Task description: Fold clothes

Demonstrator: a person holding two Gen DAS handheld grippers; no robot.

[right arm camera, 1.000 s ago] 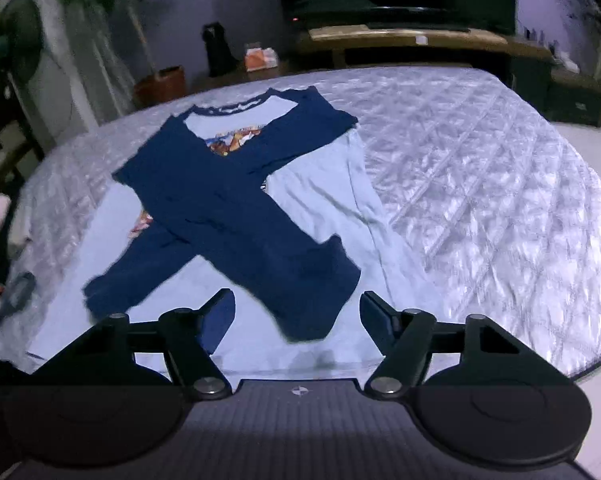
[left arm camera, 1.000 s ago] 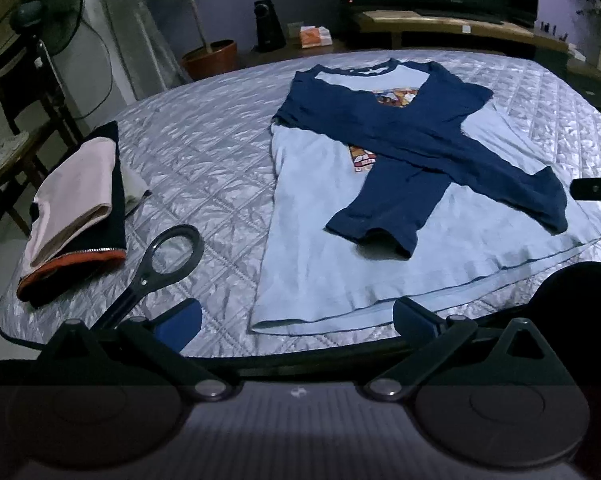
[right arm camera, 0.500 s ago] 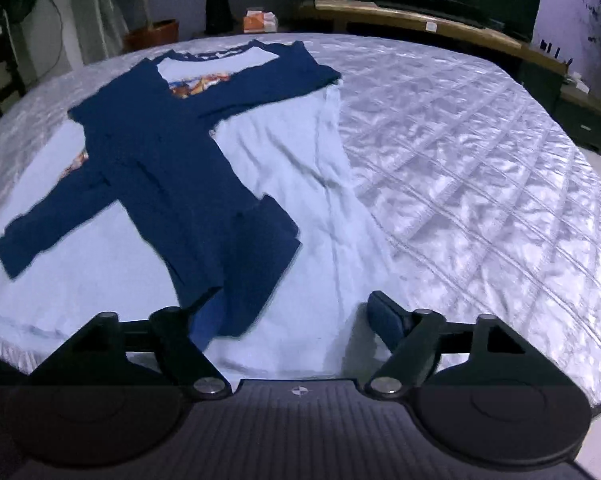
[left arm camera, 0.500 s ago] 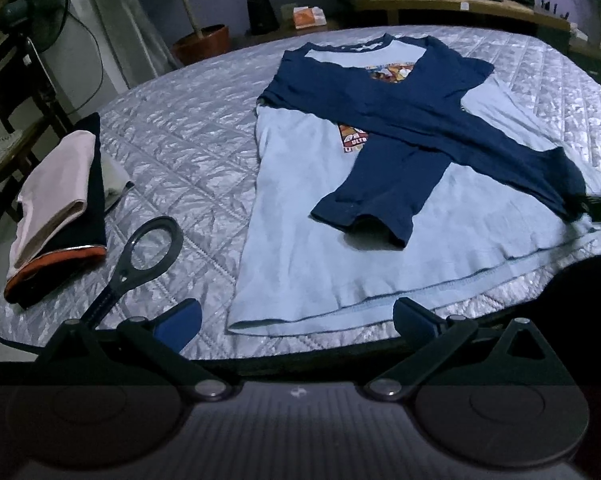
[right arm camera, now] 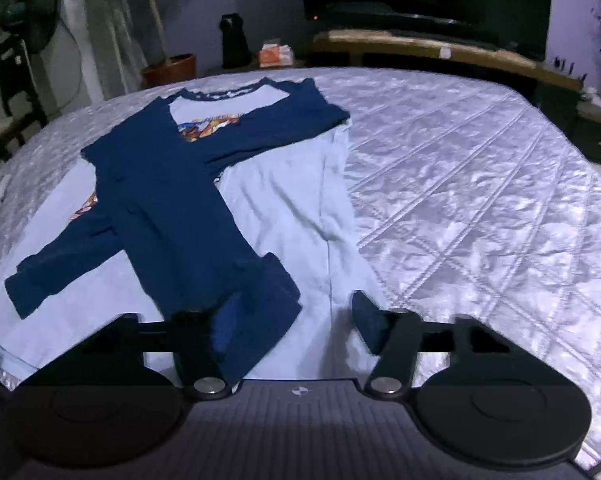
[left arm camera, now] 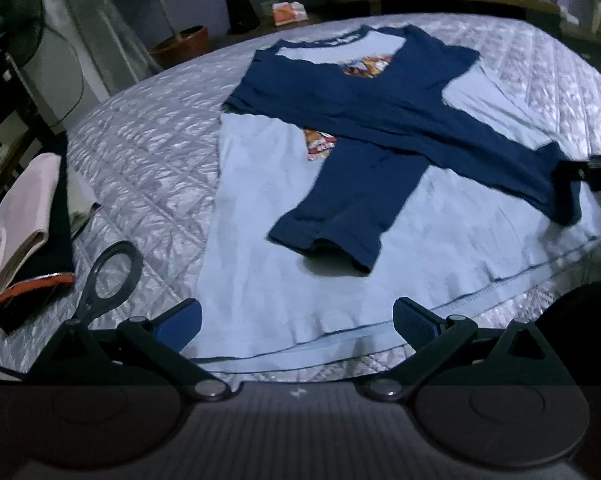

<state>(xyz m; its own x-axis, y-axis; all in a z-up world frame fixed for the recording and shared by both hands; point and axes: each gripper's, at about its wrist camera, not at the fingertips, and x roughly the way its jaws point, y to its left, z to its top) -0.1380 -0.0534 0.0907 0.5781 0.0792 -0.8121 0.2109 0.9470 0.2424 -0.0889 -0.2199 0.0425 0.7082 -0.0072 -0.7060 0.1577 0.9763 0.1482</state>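
A light blue shirt lies flat on the quilted bed cover, its two navy sleeves crossed over the printed front. My left gripper is open just above the shirt's near hem, towards its left corner, with nothing pressed between its fingers. In the right wrist view the shirt runs up to my right gripper. Its jaws are closing, still apart, low over the near right part of the shirt. The navy sleeve cuff lies at its left finger, and pale fabric fills the gap.
A folded stack of pink, black and orange clothes sits at the bed's left edge. A black ring-handled tool lies beside it. Beyond the bed stand a fan, a potted plant and a wooden TV bench.
Both grippers have come down and closer to the shirt's near hem. The right gripper has shifted over the sleeve cuff and its jaws have narrowed. The shirt has not moved.
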